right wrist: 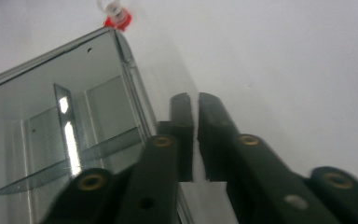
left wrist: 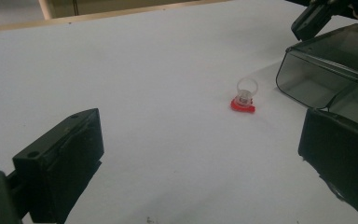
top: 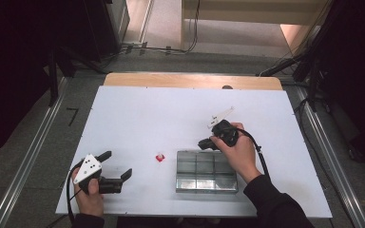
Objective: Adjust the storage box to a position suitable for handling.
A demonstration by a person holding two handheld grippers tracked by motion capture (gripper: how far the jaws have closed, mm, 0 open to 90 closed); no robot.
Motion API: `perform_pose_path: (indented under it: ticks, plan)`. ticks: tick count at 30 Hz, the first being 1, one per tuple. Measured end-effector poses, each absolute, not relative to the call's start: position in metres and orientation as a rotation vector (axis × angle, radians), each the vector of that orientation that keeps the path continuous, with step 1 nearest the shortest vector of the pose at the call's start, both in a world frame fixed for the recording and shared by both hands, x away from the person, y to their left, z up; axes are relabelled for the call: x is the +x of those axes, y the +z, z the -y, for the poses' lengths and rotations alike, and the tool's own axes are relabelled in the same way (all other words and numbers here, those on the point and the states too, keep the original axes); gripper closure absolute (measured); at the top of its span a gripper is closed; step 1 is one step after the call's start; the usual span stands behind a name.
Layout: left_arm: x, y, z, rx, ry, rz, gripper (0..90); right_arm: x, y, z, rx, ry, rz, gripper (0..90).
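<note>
Ring, the small one with a clear band and a red top, lies alone on the white table, just beside the left wall of the clear compartment box but not touching it. It seems to be the piece that you want to put into the box, because nothing else loose is on the table and the compartments that I can see look empty. Your left gripper rests low at the near left corner, held by your left hand, and its jaws stand wide apart with nothing between them; in the left gripper view the ring sits in the gap far ahead of them, so this gripper is already aimed at it, I think. Your right gripper is at the far edge of the box, near its far left corner, with your right hand above the box. In the right gripper view its jaws are almost together, with only a thin slit between them, and they grasp nothing; the box wall passes just beside one jaw, but I cannot tell if it touches. I judge that you keep this gripper there to steady the box while the other one goes for the ring.
</note>
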State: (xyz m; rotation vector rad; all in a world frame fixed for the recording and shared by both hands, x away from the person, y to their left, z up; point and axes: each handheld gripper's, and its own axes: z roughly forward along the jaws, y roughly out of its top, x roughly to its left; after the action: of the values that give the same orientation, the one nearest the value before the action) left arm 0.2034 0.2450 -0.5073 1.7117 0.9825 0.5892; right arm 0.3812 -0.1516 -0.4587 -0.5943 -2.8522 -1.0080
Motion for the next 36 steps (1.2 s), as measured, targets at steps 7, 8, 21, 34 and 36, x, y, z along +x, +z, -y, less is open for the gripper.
perform_pose_path:
  ticks: [7,8,21,34,36]
  plan:
    - [0.204,-0.507,-0.244,1.720,0.594,-0.984,0.0,0.379,-0.451,0.165,-0.646,-1.103,2.832,71.4]
    - [0.205,-0.507,-0.244,1.722,0.595,-0.983,0.0,0.379,-0.450,0.167,-0.648,-1.116,2.826,70.5]
    - [0.205,-0.508,-0.243,1.730,0.601,-0.983,0.0,0.361,-0.440,0.191,-0.683,-1.329,2.753,28.8]
    - [0.205,-0.507,-0.242,1.743,0.606,-0.983,0.0,0.341,-0.437,0.215,-0.703,-1.503,2.717,4.0]
    - [0.205,-0.508,-0.242,1.743,0.605,-0.982,0.0,0.337,-0.438,0.217,-0.706,-1.520,2.713,0.0]
